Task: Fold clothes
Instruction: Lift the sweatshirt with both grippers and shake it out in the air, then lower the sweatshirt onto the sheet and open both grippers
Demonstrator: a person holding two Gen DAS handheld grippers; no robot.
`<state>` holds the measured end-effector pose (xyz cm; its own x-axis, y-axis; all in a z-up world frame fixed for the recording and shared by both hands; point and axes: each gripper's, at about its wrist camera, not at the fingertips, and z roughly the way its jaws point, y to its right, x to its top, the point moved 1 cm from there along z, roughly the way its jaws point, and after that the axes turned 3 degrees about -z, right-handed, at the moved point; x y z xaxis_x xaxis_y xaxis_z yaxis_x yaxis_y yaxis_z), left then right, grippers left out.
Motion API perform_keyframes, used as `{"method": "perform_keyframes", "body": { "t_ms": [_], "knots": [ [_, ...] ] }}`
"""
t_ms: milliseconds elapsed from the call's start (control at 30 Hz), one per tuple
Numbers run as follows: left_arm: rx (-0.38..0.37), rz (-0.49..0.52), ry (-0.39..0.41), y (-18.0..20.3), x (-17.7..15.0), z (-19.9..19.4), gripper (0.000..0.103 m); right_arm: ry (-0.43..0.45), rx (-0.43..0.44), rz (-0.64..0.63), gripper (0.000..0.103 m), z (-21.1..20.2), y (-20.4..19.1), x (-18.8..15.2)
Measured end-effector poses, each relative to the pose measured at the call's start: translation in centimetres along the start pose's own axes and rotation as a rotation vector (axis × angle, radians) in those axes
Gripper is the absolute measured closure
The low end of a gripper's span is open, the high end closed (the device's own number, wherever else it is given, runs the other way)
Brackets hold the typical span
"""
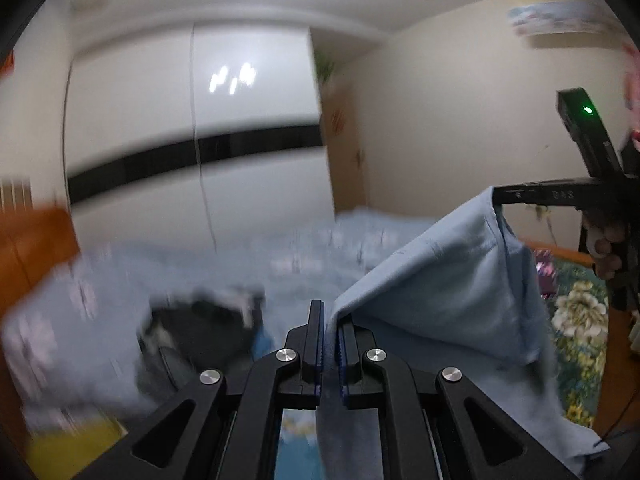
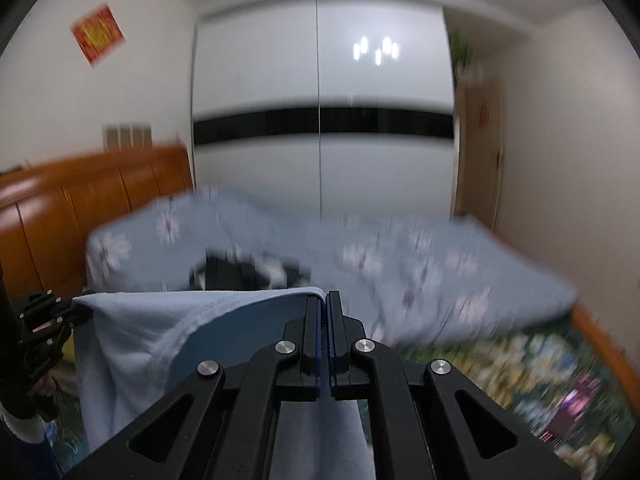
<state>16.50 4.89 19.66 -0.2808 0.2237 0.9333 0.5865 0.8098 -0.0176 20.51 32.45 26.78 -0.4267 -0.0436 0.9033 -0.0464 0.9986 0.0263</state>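
Observation:
A light blue garment (image 1: 452, 280) hangs stretched in the air between both grippers, above the bed. My left gripper (image 1: 330, 316) is shut on one edge of it, and the cloth drapes down to the right of the jaws. In the left wrist view the right gripper (image 1: 498, 197) pinches the far corner at upper right, with a hand (image 1: 606, 246) on its handle. In the right wrist view my right gripper (image 2: 324, 300) is shut on the garment's (image 2: 160, 332) hemmed edge, which runs left to the left gripper (image 2: 78, 312).
A bed with a pale blue flowered cover (image 2: 420, 264) lies ahead, with a dark heap of clothes (image 2: 244, 270) on it. A floral blanket (image 2: 520, 372) lies at the near right. An orange wooden headboard (image 2: 80, 200) stands left, a white wardrobe (image 2: 320, 120) behind.

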Motion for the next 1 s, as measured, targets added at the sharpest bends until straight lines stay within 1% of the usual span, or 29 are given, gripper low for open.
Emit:
{"method": "perform_keyframes", "body": {
  "t_ms": [67,167,233,333,467,533,600,667,800,900,1000],
  "knots": [
    [0.012,-0.055,-0.074,-1.7,-1.7,3.8,0.095,-0.083,0.014,0.012,0.101,4.7,0.3,-2.2],
    [0.050,-0.108,-0.165,-3.8,-4.9,7.9,0.095,-0.191,0.043,0.039,0.101,10.9,0.5,-5.4],
    [0.084,-0.134,-0.198,-5.0,-5.9,9.9,0.095,-0.244,0.057,0.055,0.101,14.1,0.1,-7.1],
    [0.112,-0.201,-0.200,-7.1,-6.6,11.2,0.096,-0.269,0.089,0.089,0.101,18.1,0.1,-7.8],
    [0.150,-0.282,-0.177,-10.4,-6.8,13.1,0.096,-0.232,0.123,0.117,0.101,20.4,-0.4,-5.4],
    [0.179,-0.316,-0.201,-11.5,-7.4,14.9,0.096,-0.220,0.132,0.114,0.101,21.5,-0.8,-4.6],
    [0.194,-0.350,-0.243,-12.5,-8.4,16.7,0.096,-0.241,0.131,0.105,0.101,23.2,-1.4,-4.9],
    [0.211,-0.366,-0.292,-13.0,-9.9,18.5,0.096,-0.286,0.125,0.092,0.101,25.1,-2.1,-6.3],
    [0.243,-0.389,-0.392,-13.7,-13.4,22.0,0.096,-0.390,0.109,0.083,0.101,28.7,-2.8,-10.6],
    [0.256,-0.428,-0.437,-14.3,-15.4,23.6,0.095,-0.443,0.113,0.104,0.101,30.5,-2.6,-13.3],
    [0.273,-0.441,-0.480,-14.5,-16.7,25.0,0.095,-0.481,0.112,0.131,0.101,31.9,-2.1,-15.2]
  ]
}}
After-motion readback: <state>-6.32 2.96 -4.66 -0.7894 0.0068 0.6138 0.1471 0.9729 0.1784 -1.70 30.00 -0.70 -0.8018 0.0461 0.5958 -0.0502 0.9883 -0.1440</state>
